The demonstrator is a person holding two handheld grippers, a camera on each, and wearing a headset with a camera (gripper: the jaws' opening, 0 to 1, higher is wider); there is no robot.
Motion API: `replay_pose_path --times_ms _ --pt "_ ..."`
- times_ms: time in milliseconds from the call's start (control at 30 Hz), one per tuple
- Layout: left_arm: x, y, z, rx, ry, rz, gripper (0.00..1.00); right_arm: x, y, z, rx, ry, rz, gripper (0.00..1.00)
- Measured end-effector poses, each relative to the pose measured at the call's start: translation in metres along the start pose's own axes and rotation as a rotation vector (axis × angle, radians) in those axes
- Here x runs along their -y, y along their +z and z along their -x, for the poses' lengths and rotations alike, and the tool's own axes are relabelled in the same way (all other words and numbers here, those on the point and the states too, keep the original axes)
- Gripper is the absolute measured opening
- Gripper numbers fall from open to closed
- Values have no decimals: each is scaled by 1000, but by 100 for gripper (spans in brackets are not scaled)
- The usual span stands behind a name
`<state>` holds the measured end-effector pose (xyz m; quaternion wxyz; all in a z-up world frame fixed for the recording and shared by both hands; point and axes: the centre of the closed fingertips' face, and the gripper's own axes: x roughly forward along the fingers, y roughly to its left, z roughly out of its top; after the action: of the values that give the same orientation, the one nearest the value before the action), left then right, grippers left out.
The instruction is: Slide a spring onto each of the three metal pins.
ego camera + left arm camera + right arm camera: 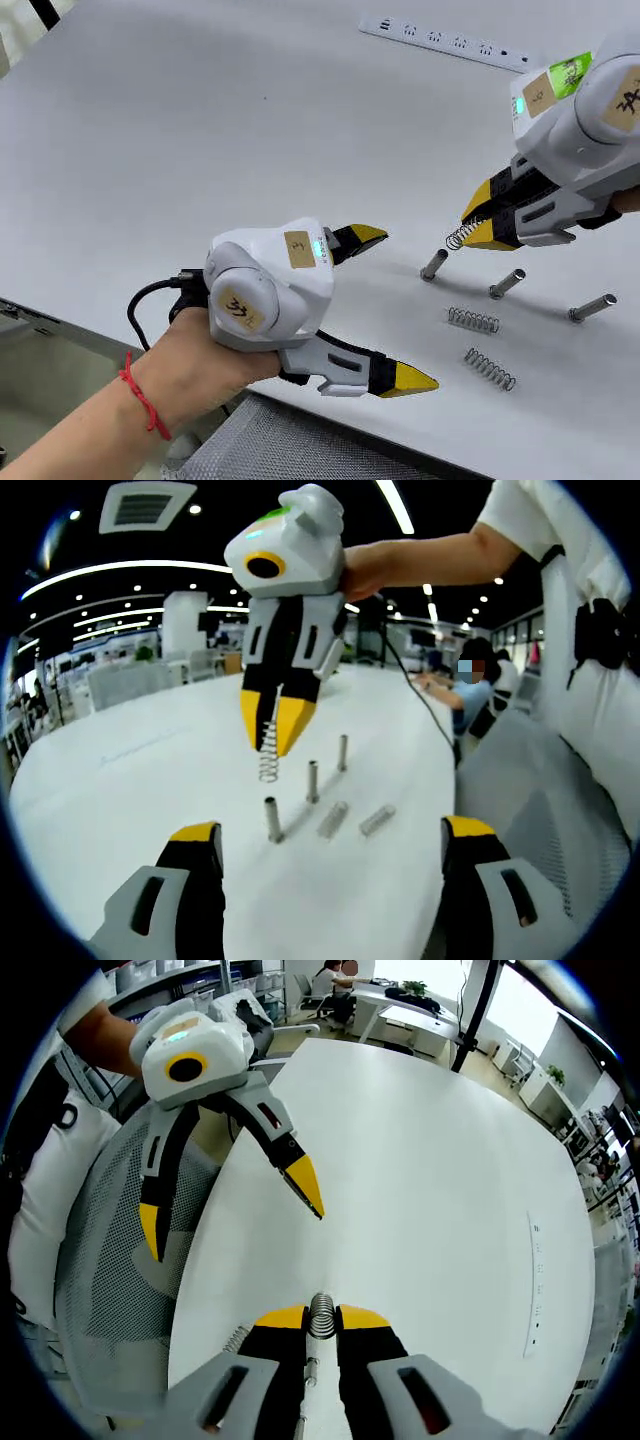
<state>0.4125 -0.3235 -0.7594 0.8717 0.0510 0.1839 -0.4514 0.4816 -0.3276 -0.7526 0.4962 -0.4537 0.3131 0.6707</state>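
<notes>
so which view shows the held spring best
The left gripper view: the spring hangs side-on from the right gripper, its coils clear. The head view shows a few coils past the gripper; in the right gripper view it sits end-on.

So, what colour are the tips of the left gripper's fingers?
Yellow, with black just behind them. The fingertips show best in the head view.
</notes>
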Motion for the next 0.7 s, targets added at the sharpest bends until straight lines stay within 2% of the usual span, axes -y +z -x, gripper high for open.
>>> replay_pose_path --times_ms 133,700 --pt "-2 0 1 12 3 11 91 1 -4 -8 -15 14 -3 12" --pt "-2 -1 0 22 5 33 91 1 -7 -20 -41 34 0 12"
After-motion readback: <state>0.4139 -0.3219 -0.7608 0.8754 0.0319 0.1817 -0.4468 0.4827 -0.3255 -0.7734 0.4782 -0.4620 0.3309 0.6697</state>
